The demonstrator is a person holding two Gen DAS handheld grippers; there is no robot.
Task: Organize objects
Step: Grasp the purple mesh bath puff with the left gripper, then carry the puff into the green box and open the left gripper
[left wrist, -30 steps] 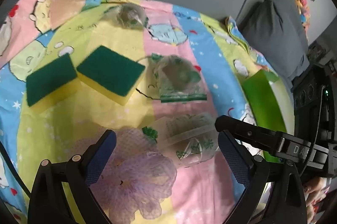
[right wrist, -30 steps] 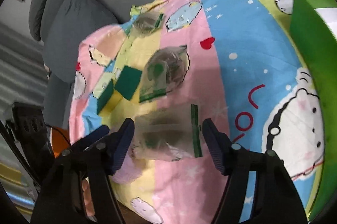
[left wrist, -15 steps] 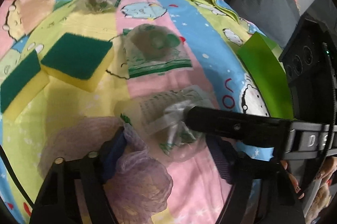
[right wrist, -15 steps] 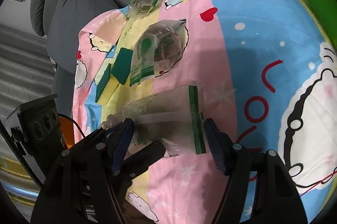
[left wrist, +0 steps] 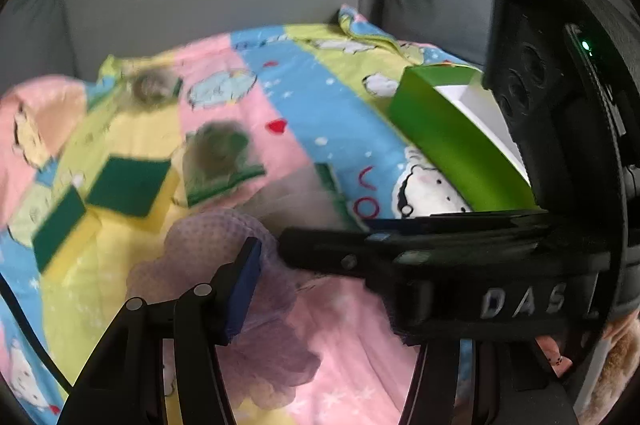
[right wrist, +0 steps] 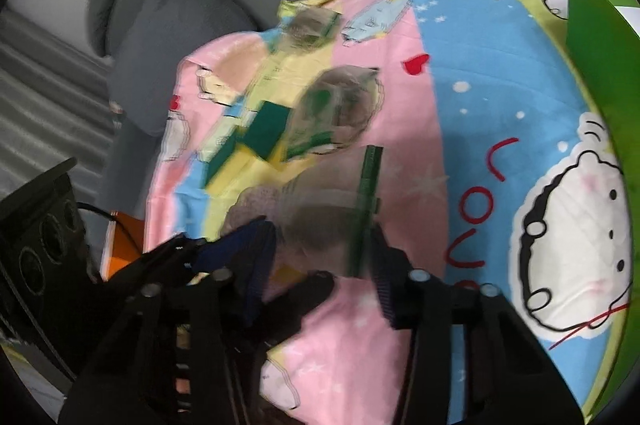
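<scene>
Two sponges (left wrist: 128,187), three bags (left wrist: 218,161), one green box (left wrist: 452,145). Left gripper (left wrist: 320,265) closing on mesh puff (left wrist: 208,241); right gripper (right wrist: 324,253) closing around nearest bag (right wrist: 332,201).

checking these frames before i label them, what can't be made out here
- Left wrist view: the left gripper's far finger is hidden behind the right gripper's black body crossing in front.
- Right wrist view: the clear green-edged plastic bag between the closing fingers is motion-blurred; contents unreadable.
- Both views: the green cardboard box is cut off, its inside mostly unseen.
</scene>
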